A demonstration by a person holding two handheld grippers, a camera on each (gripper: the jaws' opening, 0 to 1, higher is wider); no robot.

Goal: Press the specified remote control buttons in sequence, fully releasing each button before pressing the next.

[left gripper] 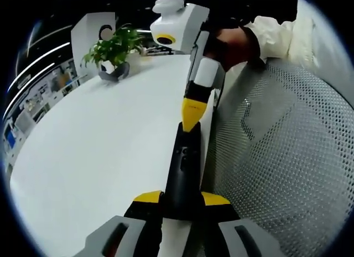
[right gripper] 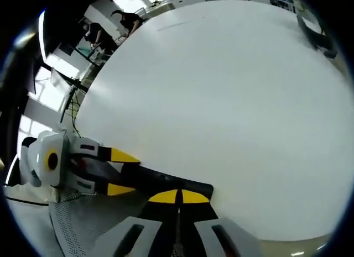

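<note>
Left gripper view takes in the broad white table (left gripper: 99,141), with a mesh chair (left gripper: 282,157) along its edge and a potted plant (left gripper: 113,58) at the far end. At the table's near edge the dark remote (left gripper: 185,168) sits clamped between the left gripper (left gripper: 182,200) jaws, its long body pointing away from the camera. The right gripper (left gripper: 191,114) comes down from above, a sleeve (left gripper: 282,30) behind it, and its yellow tips are closed together on the remote's far end. In the right gripper view the same remote (right gripper: 166,184) lies at the table (right gripper: 221,102) edge, the right gripper (right gripper: 178,197) tips shut and touching it, the left gripper (right gripper: 124,173) gripping its other end. Judged from this, a button press is in hand; next comes a clean lift off that button before moving along to the following one. The buttons themselves are too dark and foreshortened to make out, so which one is under the tips cannot be told, nor whether it is fully depressed.
</note>
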